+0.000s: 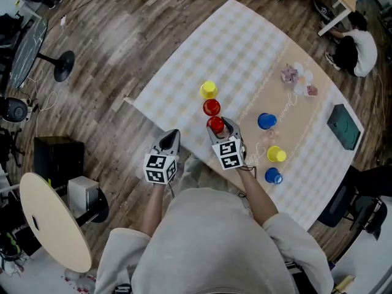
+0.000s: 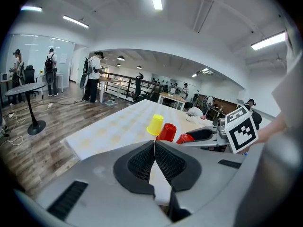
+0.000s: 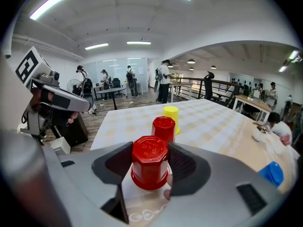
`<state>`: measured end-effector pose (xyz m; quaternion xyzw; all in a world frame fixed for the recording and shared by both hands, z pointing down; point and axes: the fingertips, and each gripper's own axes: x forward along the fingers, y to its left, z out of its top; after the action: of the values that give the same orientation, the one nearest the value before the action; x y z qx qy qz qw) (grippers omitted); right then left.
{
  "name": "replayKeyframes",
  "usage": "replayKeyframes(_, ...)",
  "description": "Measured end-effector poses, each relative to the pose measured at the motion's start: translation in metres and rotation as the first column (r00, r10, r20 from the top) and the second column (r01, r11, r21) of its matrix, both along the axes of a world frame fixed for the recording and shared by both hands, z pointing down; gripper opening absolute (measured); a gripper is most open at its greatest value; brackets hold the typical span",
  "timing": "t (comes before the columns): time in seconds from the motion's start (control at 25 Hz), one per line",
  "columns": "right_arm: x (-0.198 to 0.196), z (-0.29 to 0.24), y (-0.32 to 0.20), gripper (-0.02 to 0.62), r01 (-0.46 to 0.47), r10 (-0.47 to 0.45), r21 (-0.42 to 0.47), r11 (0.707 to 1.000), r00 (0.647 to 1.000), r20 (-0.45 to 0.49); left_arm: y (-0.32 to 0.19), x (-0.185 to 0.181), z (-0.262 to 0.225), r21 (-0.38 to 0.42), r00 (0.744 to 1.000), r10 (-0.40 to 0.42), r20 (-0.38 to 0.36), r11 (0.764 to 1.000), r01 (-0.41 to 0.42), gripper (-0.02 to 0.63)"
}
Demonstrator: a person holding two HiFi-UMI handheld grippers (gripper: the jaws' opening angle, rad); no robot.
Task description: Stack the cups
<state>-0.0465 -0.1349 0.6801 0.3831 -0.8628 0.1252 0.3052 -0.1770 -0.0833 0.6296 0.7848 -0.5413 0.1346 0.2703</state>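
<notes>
Several upside-down cups stand on the checked tablecloth (image 1: 245,48). A yellow cup (image 1: 209,89), a red cup (image 1: 211,107) and a nearer red cup (image 1: 215,125) form a line. My right gripper (image 1: 224,127) is shut on the nearer red cup (image 3: 150,162), its pads against both sides. Behind it stand the second red cup (image 3: 164,126) and the yellow cup (image 3: 171,113). My left gripper (image 1: 174,133) hovers off the table's near edge, left of the line. In its own view the left gripper (image 2: 154,148) is shut on nothing.
A blue cup (image 1: 266,121), a yellow cup (image 1: 276,154) and another blue cup (image 1: 273,176) stand to the right. Small pink and white items (image 1: 297,77) and a dark green pad (image 1: 344,126) lie further off. A round side table (image 1: 52,222) stands lower left.
</notes>
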Motion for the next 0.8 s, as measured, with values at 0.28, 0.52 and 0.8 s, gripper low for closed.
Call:
replayKeyframes(0.28,-0.005,0.0035,-0.0018,0.233,0.007,-0.007,-0.002,1.0,1.0,-0.005,-0.0004,-0.0028,-0.0003,0.001,1.0,-0.001,0.001,1.0,0.001,0.015)
replayKeyframes(0.52,-0.0044,0.0067,0.0007,0.235,0.003,-0.003,0.002,1.0,1.0,-0.003,0.0002,-0.0035,0.0017,-0.003,1.0,0.001,0.002,1.0,-0.001,0.015)
replayKeyframes(0.8,-0.0061,0.0053,0.002,0.325,0.009,-0.009,-0.002,1.0,0.999,0.047,-0.0028,0.001,-0.0004,0.001,1.0,0.017,0.002,1.0,-0.017,0.015)
